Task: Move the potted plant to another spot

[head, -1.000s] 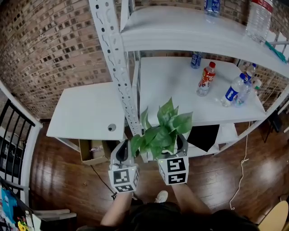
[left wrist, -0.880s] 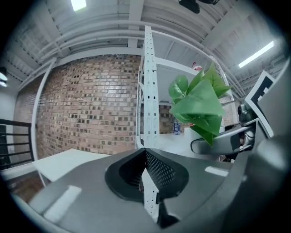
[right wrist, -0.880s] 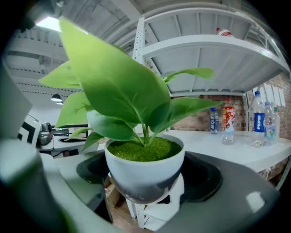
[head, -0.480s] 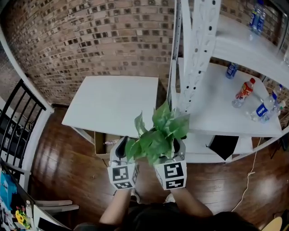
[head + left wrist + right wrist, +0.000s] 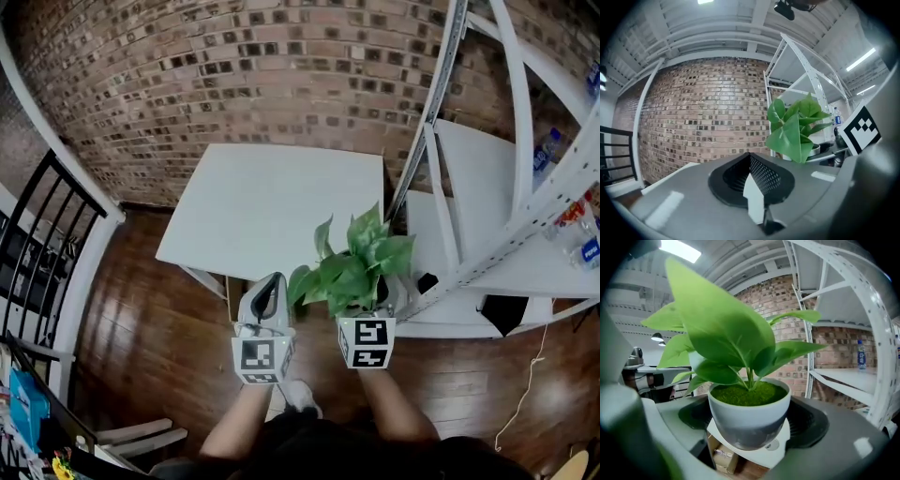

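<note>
— Transport is the step in hand, I'd say. Biggest things first: the brick wall (image 5: pixel 234 84) closes the back, and the white table (image 5: pixel 272 202) stands against it, with the white rack (image 5: pixel 441 178) just to the table's right. The potted plant (image 5: pixel 749 420) hangs in the air over the wooden floor (image 5: pixel 141 319), near the table's front edge, resting on no surface.

— What has it?

— The right gripper (image 5: pixel 373 302) pinches the white pot with one jaw on either side, spread wide to take it. The pot sits upright. The left gripper (image 5: pixel 267 298) is beside it, jaws pressed together on nothing, clear of the plant.

— And next?

— My guess is to carry the pot level over a bare part of the table and lower it until the base is borne. Only then should the jaws part. The leaves are tall and the rack's upright is near, so the path should keep to the left of it.

— What can't you make out?

— In the head view the leaves cover the pot and the right gripper's tips. In the right gripper view the pot's own curve hides where the pads touch it. A cardboard box (image 5: pixel 723 456) under the table shows only in part. A bottle (image 5: pixel 861 355) on a rack shelf is too small to read.
</note>
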`<state>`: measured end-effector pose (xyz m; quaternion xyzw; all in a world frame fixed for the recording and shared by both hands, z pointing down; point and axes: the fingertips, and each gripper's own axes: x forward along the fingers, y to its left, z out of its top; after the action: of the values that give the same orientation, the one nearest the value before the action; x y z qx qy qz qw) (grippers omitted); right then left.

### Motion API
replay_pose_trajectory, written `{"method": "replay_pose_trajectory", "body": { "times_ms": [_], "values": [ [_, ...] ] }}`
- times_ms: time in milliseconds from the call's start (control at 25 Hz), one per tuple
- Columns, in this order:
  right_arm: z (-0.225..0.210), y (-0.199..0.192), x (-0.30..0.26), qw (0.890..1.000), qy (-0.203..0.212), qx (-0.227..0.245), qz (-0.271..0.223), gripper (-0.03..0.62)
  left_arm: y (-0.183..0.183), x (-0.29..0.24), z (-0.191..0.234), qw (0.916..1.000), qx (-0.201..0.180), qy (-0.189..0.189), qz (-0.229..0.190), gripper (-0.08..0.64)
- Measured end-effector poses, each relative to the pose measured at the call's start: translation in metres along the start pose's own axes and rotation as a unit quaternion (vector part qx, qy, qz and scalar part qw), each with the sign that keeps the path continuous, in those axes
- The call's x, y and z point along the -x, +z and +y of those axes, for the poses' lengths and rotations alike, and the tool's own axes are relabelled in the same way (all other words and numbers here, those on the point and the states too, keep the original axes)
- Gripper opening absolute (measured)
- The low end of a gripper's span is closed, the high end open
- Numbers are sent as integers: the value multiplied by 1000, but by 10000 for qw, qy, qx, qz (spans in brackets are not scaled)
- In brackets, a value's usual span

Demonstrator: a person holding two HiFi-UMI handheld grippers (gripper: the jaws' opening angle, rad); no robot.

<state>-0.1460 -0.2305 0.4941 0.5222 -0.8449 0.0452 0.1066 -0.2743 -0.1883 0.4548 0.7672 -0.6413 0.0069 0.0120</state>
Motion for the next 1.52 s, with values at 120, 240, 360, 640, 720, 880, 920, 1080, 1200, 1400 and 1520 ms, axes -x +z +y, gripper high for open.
{"method": "replay_pose_trajectory", "body": {
  "times_ms": [120,240,360,640,720,880,920,1080,1200,1400,1520],
  "values": [
    [10,-24,-36,9998,-183,79,53,472,-16,-10,27,9999,112,-91,92,14],
    [11,-52,-67,9992,-351,46,177,472,-31,-19,45,9994,297,-137,126,14],
    [10,-81,-95,9986,-433,4,313,472,-37,-25,53,9988,430,-204,117,14],
    [6,-122,-143,9973,-465,-24,572,472,-45,-37,55,9978,540,-372,43,14],
    [8,-132,-157,9963,-503,-28,701,472,-52,-39,58,9976,557,-400,79,14],
    [11,-148,-179,9941,-539,-42,935,472,-55,-41,65,9974,579,-401,124,14],
    [11,-152,-182,9937,-550,-42,974,472,-53,-41,67,9974,594,-391,130,14],
    [9,-161,-192,9927,-587,-67,1049,472,-54,-41,73,9974,600,-390,122,14],
    [8,-168,-196,9925,-613,-121,1048,472,-54,-41,75,9972,614,-402,118,14],
    [9,-171,-199,9929,-624,-159,1001,472,-57,-41,73,9974,555,-444,110,14],
    [10,-170,-197,9923,-616,-217,1051,474,-61,-42,71,9973,568,-437,138,14]
  ]
}}
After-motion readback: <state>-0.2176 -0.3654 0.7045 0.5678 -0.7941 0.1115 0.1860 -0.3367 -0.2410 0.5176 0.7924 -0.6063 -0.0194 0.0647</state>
